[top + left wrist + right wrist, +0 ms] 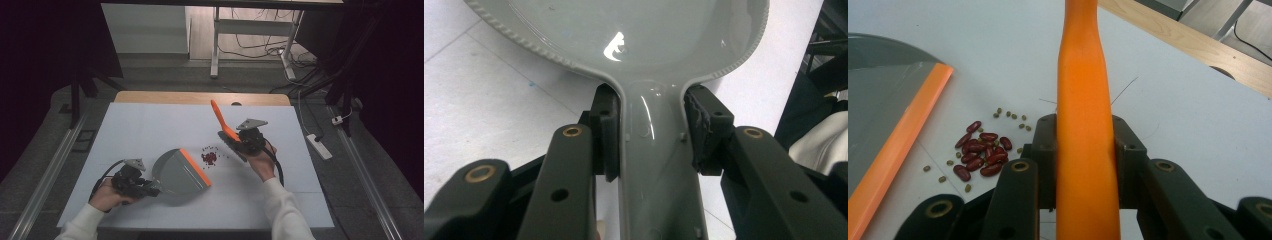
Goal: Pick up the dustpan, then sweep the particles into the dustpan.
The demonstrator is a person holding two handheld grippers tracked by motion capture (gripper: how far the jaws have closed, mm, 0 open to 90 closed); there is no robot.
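Beans btwn dustpan & right tool — near both.

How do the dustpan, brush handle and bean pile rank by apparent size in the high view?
1. Dustpan, largest.
2. Brush handle, long and thin, clearly smaller.
3. Bean pile, smallest.
All lie at similar depth on the table, so the order looks safe.

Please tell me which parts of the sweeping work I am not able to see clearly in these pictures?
- Brush: the right gripper clamps its orange handle; in the right gripper view the handle runs off the top edge, and in the high view the bristle head is hidden behind the gripper.
- Dustpan: the left gripper view cuts off its front, so its orange lip is out of frame there.
- Small green beans: too small in the high view to count.
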